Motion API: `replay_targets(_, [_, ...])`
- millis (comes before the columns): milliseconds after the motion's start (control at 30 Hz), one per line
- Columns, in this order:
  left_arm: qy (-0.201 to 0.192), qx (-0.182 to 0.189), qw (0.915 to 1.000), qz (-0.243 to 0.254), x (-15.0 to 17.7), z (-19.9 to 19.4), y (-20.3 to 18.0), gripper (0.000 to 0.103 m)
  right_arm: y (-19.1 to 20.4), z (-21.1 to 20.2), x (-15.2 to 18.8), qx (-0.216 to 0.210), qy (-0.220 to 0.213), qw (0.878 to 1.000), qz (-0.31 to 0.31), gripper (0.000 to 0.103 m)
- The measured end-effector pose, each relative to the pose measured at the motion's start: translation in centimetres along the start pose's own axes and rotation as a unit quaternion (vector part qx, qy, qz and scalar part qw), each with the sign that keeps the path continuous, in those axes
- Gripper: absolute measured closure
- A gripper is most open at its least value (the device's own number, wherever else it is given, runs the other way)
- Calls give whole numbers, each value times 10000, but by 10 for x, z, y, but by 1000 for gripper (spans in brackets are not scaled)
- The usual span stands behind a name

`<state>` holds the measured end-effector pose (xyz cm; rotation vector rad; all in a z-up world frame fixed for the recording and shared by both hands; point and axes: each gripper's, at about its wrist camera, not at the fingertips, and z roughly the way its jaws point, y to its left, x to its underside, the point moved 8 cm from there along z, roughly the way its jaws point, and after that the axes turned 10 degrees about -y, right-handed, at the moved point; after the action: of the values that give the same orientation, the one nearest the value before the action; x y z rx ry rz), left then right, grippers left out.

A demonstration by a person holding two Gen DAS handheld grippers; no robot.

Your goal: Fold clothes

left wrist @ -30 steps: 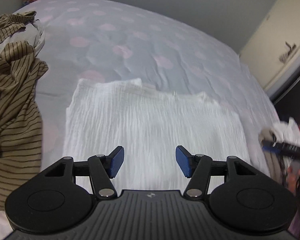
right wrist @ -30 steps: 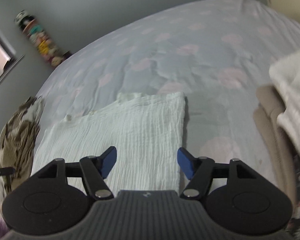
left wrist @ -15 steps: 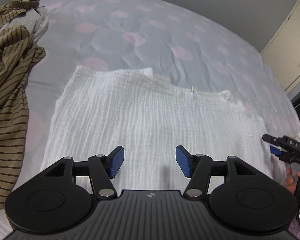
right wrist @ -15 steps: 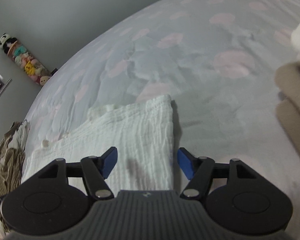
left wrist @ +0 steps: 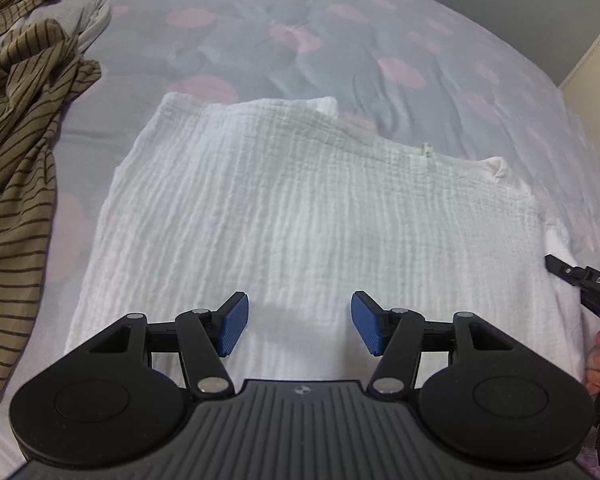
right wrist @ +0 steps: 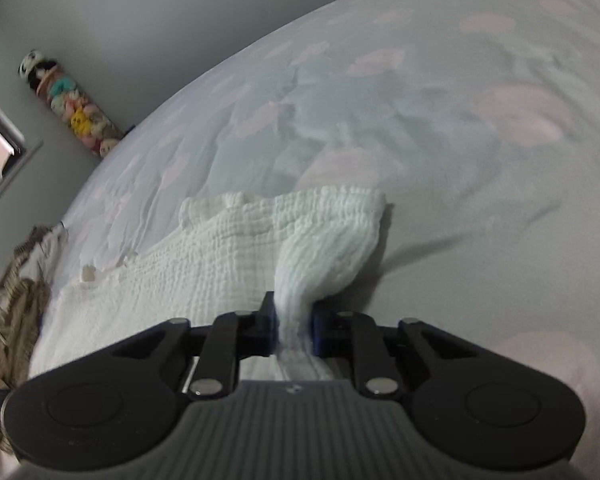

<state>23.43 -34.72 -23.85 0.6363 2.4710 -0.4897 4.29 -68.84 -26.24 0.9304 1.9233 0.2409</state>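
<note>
left wrist: looks steeply down along its fingers, close over the white garment (left wrist: 312, 208) on the bed (left wrist: 340, 40) | right wrist: shallower tilt, low at the garment's right edge (right wrist: 328, 240), facing across the bed to the wall (right wrist: 140, 20) | shared: garment, dotted sheet, striped clothes (left wrist: 16, 168) at left

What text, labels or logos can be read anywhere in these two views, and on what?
"DAS": pale letters on the black body of the right claw, at the right edge of the left wrist view.
Small round emblem on the ribbed black housing of the left claw: too small to read.
Nothing else carries text.
</note>
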Motion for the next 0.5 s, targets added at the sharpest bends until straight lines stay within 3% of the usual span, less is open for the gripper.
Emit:
replay_targets(200, [-57,-6,10000,76,-5,-12,2,48,25,-17,-11,-135,-39,9999,77,92])
replay_targets(500, [-400,298,9988,-34,-21,-45,14,48,135,-52,-34,-586,-188,9981,65,92])
